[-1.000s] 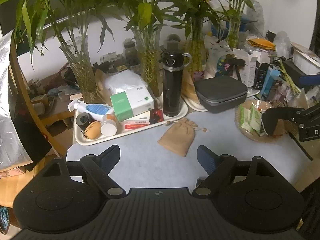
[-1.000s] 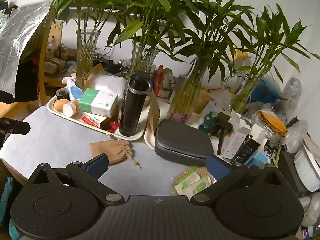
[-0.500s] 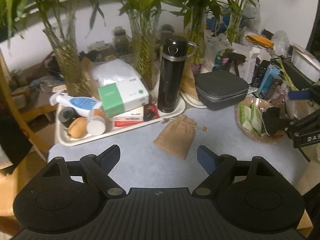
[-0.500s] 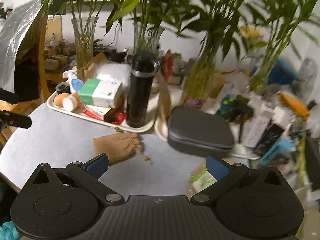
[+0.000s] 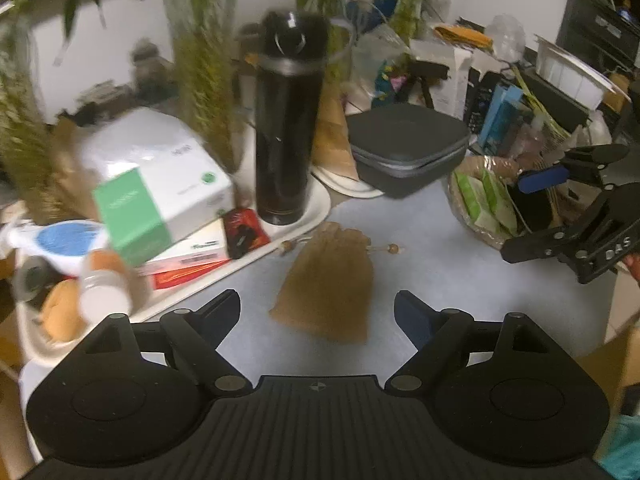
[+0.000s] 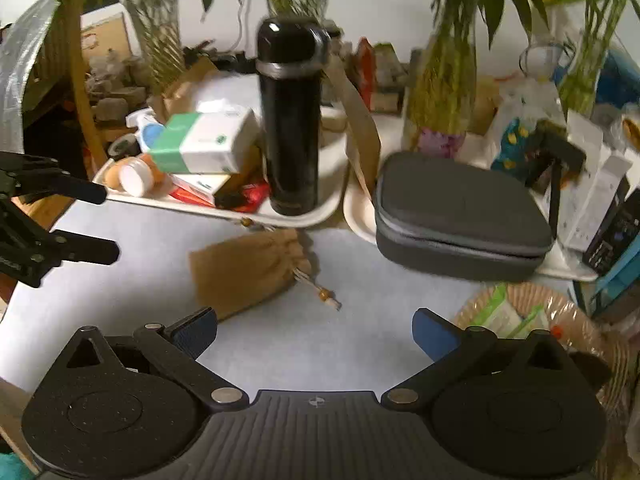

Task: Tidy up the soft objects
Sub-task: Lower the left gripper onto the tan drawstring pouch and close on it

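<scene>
Hovering: left gripper and right gripper both spread wide, empty | tan pouch flat on table, ungrasped | organizing unstarted

The drawstring pouch ahead of the left tongs is plain tan with wooden-brown beads. The counter is pale grey-blue. Beyond stand a glossy black flask, a green-and-white box and a dark grey case. Both tongs are black with blue pads.
</scene>
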`<state>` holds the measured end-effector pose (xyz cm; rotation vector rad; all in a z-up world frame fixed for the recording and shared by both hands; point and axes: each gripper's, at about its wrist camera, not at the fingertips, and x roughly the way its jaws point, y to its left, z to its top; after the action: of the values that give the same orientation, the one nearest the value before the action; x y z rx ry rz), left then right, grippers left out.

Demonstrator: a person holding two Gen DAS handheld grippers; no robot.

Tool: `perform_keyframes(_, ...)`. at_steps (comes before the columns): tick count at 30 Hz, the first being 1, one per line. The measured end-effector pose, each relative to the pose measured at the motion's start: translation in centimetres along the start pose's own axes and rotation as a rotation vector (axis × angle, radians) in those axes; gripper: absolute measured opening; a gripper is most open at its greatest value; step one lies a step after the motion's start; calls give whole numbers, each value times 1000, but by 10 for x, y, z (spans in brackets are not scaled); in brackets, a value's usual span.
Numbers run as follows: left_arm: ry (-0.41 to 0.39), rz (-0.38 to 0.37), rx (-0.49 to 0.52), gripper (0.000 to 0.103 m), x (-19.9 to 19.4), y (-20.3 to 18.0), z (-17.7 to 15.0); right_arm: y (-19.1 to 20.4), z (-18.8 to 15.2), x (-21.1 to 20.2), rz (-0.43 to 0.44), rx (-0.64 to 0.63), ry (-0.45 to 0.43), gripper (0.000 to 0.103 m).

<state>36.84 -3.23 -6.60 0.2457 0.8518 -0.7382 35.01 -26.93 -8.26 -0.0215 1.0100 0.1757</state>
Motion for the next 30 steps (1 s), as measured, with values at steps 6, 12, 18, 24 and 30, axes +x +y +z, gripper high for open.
perform_keyframes(6, 7, -41, 53, 85, 55, 10, -8, -9, -8, 16, 27, 2, 23, 103)
perform_keyframes(12, -1, -76, 43, 75, 95, 18, -19, -8, -7, 27, 79, -32, 27, 103)
perform_keyframes(18, 6, -32, 75, 0, 109, 13, -30, -2, -4, 38, 201, -91, 31, 103)
perform_keyframes(24, -18, -45, 77, 0, 105, 16, -38, 9, -6, 58, 396, -178, 98, 103)
perform_keyframes(30, -49, -47, 78, 0, 92, 15, -43, 22, -11, 81, 571, -237, 195, 92)
